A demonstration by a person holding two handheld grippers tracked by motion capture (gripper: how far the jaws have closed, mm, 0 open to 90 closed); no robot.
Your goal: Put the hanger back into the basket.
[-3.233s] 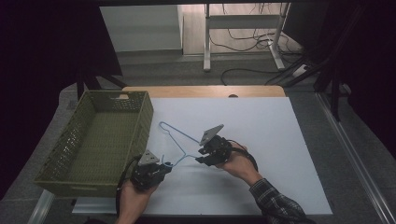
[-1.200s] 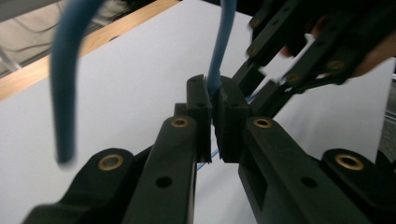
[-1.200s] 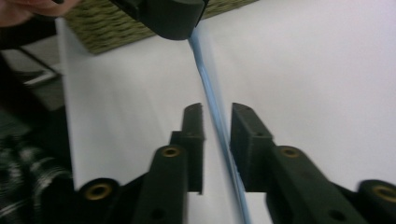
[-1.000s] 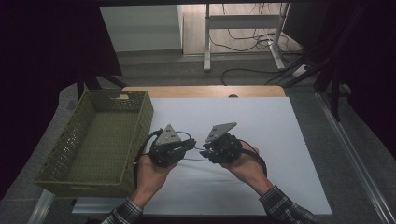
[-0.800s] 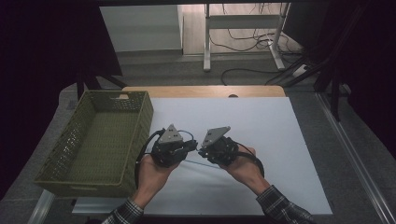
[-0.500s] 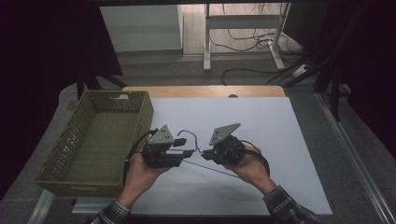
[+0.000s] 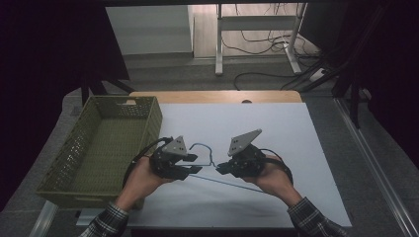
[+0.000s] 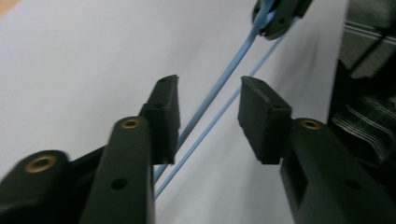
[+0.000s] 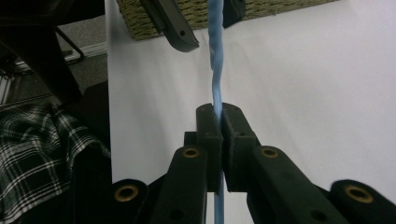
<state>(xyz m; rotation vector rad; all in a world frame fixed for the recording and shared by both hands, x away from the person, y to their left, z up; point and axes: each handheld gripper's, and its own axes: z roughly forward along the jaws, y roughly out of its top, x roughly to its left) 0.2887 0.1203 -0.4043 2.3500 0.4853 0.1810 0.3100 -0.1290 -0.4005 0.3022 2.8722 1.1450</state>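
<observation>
A blue wire hanger (image 7: 203, 147) hangs between my two grippers just above the white table top (image 7: 306, 133). My right gripper (image 7: 221, 168) is shut on the hanger's wire (image 9: 215, 60), which runs up out of its pressed pads (image 9: 208, 128). My left gripper (image 7: 195, 164) faces it from the left, open. Two strands of the hanger (image 8: 232, 65) pass through the gap of my left gripper (image 8: 208, 116) without touching either pad. These jaws have just been closing a little. The right gripper's tip (image 8: 279, 21) clamps the wire at the top of the left gripper view.
A green woven basket (image 7: 154, 118) stands empty at the table's left side, close to my left hand. Its wall (image 9: 280, 7) lies behind the left jaws in the right gripper view. Table legs and cables (image 7: 257, 69) are on the floor beyond.
My left hand has drawn back to the left, away from the right hand. Its jaws have opened off the wire. The right gripper keeps its hold on the hanger.
</observation>
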